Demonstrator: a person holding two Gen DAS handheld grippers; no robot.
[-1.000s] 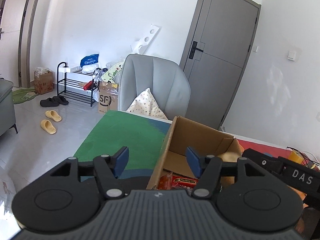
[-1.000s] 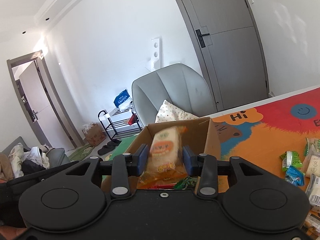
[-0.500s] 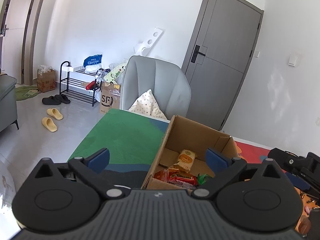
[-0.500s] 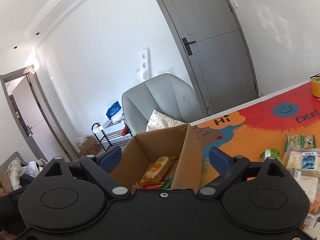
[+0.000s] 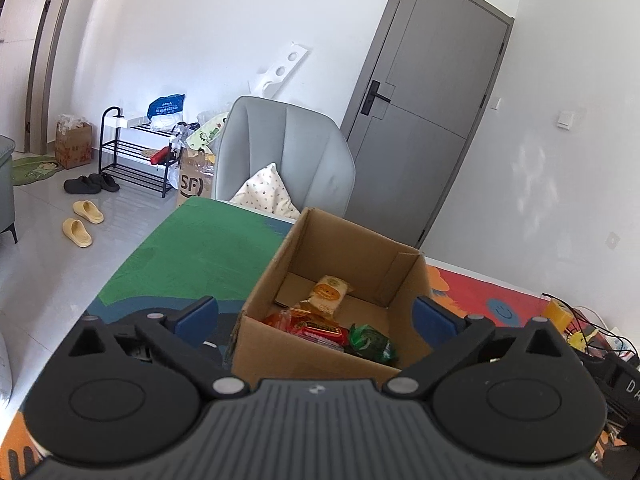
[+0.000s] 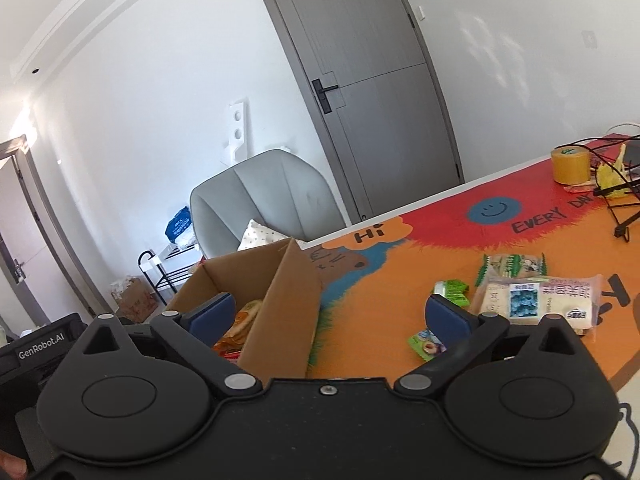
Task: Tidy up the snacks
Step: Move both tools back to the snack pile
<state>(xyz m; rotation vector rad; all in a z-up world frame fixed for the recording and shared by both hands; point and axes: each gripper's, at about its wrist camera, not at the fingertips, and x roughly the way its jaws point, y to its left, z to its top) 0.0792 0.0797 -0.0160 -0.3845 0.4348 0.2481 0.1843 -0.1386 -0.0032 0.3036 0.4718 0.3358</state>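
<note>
An open cardboard box [image 5: 360,256] stands on the colourful table mat and also shows in the right wrist view [image 6: 288,304]. Inside lie an orange-label pastry pack [image 5: 330,294], a red snack pack [image 5: 316,326] and a green pack [image 5: 370,342]. My left gripper [image 5: 316,316] is open and empty, hovering over the box's near edge. My right gripper [image 6: 336,318] is open and empty, just right of the box. Several loose snack packs lie on the mat to the right, among them a large bread pack [image 6: 540,300] and small green packs [image 6: 452,292].
A yellow tape roll [image 6: 570,164] and black cables [image 6: 616,196] sit at the mat's far right. A grey chair [image 5: 288,156] with a cushion stands behind the table. A shoe rack [image 5: 132,156] and slippers are on the floor at left.
My right gripper opened and dropped the orange-label pastry pack into the box, then swung right toward the loose snacks. My left gripper opened wide and rose above the box.
</note>
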